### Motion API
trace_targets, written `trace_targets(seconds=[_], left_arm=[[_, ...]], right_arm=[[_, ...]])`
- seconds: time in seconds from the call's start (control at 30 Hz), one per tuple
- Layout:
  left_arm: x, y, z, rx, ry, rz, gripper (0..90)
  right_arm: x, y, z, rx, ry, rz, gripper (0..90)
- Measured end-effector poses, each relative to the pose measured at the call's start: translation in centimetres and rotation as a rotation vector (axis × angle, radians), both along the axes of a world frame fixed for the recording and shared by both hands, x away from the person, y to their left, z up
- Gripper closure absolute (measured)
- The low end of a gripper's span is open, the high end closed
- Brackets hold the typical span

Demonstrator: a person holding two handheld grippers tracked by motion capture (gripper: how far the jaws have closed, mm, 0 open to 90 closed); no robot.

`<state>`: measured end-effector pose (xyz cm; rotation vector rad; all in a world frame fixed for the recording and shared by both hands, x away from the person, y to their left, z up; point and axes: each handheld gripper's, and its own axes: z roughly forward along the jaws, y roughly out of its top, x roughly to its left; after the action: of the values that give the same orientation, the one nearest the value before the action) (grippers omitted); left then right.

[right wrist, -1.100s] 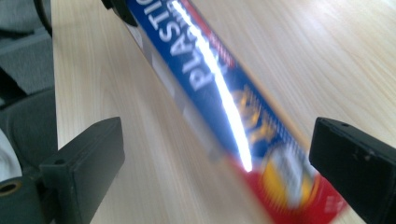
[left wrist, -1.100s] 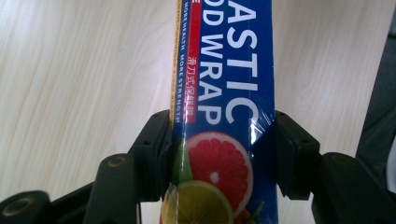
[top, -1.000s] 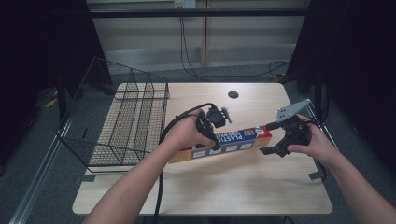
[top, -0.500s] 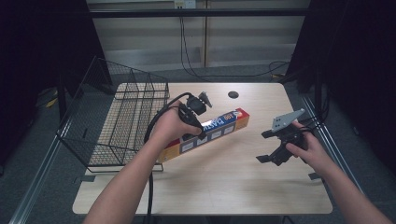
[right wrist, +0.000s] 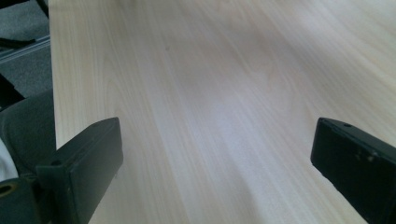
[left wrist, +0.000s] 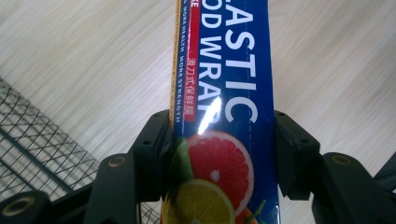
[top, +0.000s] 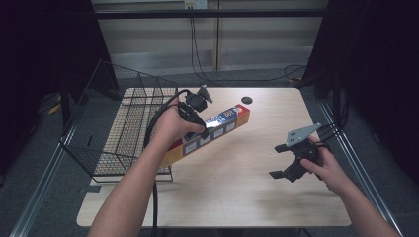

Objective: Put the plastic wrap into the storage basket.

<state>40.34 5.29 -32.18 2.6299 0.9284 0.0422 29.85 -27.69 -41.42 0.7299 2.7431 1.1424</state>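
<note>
At far left, a black wire basket [top: 113, 128] sits on the left edge of a pale wooden table [top: 237, 187], its near wall tilted outward. Just right of it, the left gripper [top: 197, 129] holds a long blue plastic wrap box [top: 210, 132] above the table. In the left gripper view, the two black jaws press on the box's two long sides, over a picture of citrus slices, so the grip runs across the box. The box's long axis slants from near-left, by the basket's rim, to far-right, toward a small dark disc [top: 246, 100] on the table. The left hand [top: 170, 126] is plainly the nearer one to the basket. Well apart at right, the right gripper [top: 280, 160] hovers low, its jaws spread wide with nothing between them, over bare wood. If the basket is the goal, the box's near end already points toward it.
</note>
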Motion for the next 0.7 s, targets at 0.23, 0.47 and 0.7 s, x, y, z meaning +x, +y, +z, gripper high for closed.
trace_targets(seconds=[0.23, 0.47, 0.7], left_arm=[[0.3, 1.1, 0.7, 0.000, 0.000, 0.053, 45.7], [0.7, 2.3, 1.4, -0.006, -0.010, 0.102, 45.7], [0.9, 3.6, 2.3, -0.014, -0.018, 0.165, 45.7]], right_arm=[[-0.4, 0.5, -0.8, -0.005, -0.005, -0.008, 2.4], [-0.7, 0.8, -1.8, -0.006, 0.012, 0.001, 2.5], [-0.8, 0.8, -2.1, -0.012, 0.006, -0.012, 2.3]])
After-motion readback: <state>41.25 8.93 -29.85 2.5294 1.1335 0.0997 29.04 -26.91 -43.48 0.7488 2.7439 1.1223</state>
